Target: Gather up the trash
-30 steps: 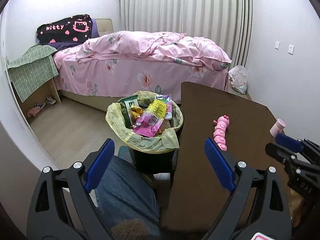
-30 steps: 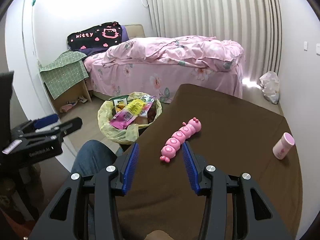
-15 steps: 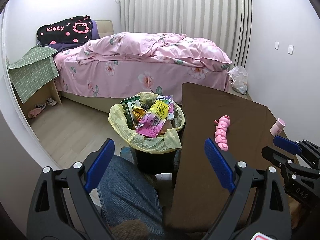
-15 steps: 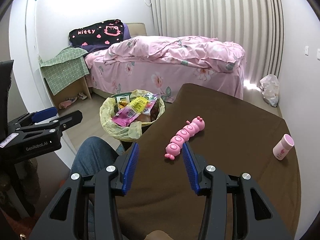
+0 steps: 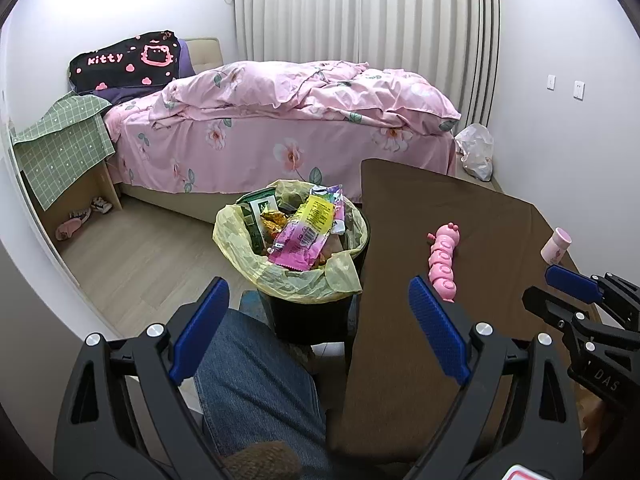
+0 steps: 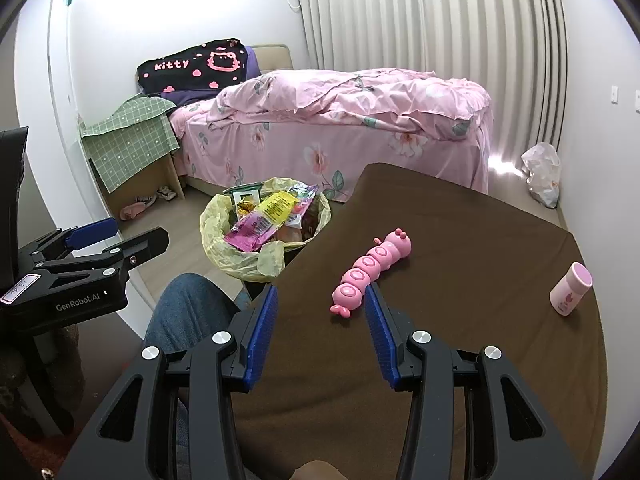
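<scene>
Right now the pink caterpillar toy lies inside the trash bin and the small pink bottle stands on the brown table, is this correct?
Not quite. The pink caterpillar toy lies on the brown table, not in the trash bin, as the right wrist view shows. The small pink bottle does stand on the table.

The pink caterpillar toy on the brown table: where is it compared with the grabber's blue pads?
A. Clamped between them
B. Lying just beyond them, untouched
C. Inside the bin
B: the pink caterpillar toy lies on the brown table just ahead of the open right gripper.
</scene>
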A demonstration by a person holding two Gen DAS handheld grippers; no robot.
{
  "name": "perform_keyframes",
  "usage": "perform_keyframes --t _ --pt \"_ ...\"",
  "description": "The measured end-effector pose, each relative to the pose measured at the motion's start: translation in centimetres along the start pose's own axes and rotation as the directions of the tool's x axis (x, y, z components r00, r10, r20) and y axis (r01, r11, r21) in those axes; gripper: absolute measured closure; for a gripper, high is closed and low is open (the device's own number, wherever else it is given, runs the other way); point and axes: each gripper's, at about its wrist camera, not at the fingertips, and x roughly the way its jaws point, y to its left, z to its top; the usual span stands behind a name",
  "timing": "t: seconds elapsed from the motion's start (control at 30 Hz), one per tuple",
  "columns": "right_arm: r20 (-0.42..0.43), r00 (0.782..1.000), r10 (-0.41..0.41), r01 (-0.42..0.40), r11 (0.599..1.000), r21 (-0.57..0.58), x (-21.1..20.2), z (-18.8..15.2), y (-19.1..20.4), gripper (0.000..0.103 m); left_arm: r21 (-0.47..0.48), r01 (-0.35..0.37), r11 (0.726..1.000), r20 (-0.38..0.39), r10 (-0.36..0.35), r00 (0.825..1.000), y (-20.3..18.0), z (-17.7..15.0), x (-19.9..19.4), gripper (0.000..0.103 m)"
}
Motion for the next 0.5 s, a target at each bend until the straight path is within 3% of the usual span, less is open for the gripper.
perform_keyframes --t 0.5 --pt "0.013 1.000 -0.019 0.019 1.000 0.005 -0.16 -0.22 0.25 0.060 0.007 0.012 1.000 -0.001 -0.012 1.000 0.26 -0.01 -0.07 0.016"
